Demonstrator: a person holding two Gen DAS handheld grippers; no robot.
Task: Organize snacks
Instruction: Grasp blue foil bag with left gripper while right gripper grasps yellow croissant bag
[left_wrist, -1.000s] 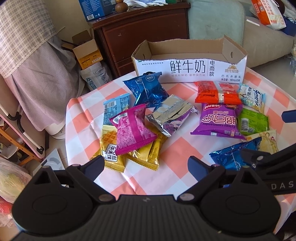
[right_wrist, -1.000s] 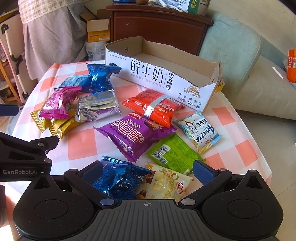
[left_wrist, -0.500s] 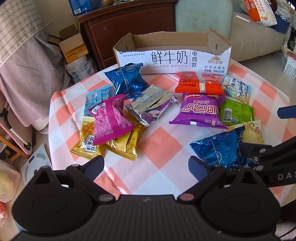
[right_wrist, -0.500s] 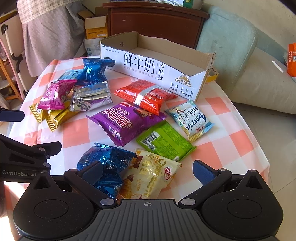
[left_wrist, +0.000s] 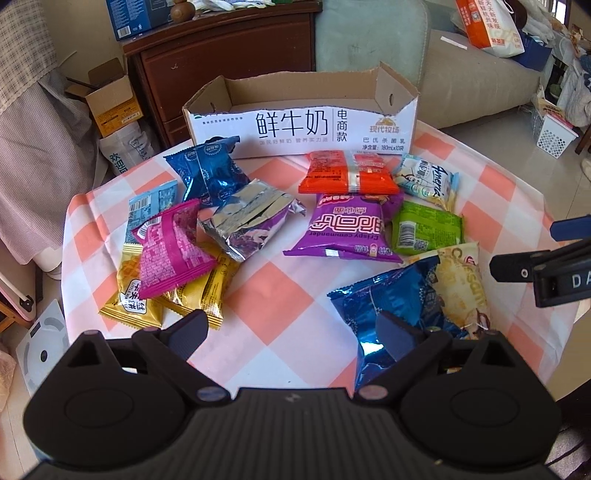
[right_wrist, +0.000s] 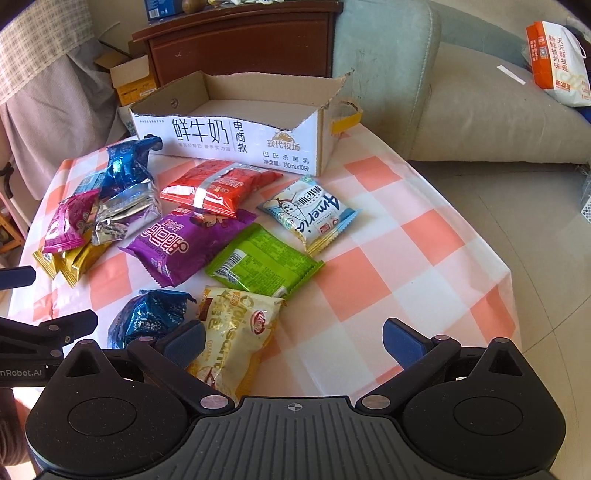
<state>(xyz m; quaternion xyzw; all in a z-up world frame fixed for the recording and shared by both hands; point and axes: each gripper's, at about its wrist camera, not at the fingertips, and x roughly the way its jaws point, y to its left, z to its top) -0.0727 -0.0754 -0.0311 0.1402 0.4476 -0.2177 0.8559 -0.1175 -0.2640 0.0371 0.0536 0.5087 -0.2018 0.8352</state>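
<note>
Checked table (right_wrist: 424, 236), snack pkts, both tools open

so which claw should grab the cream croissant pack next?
Right claw: open, and the croissant pack lies by its left finger. The left claw sits nearer the blue bag.

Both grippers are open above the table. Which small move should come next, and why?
Probably lower the right gripper onto the cream-yellow croissant packet: it lies nearest, partly between the open fingers, and the cut-open cardboard milk box holds no snacks yet.
</note>
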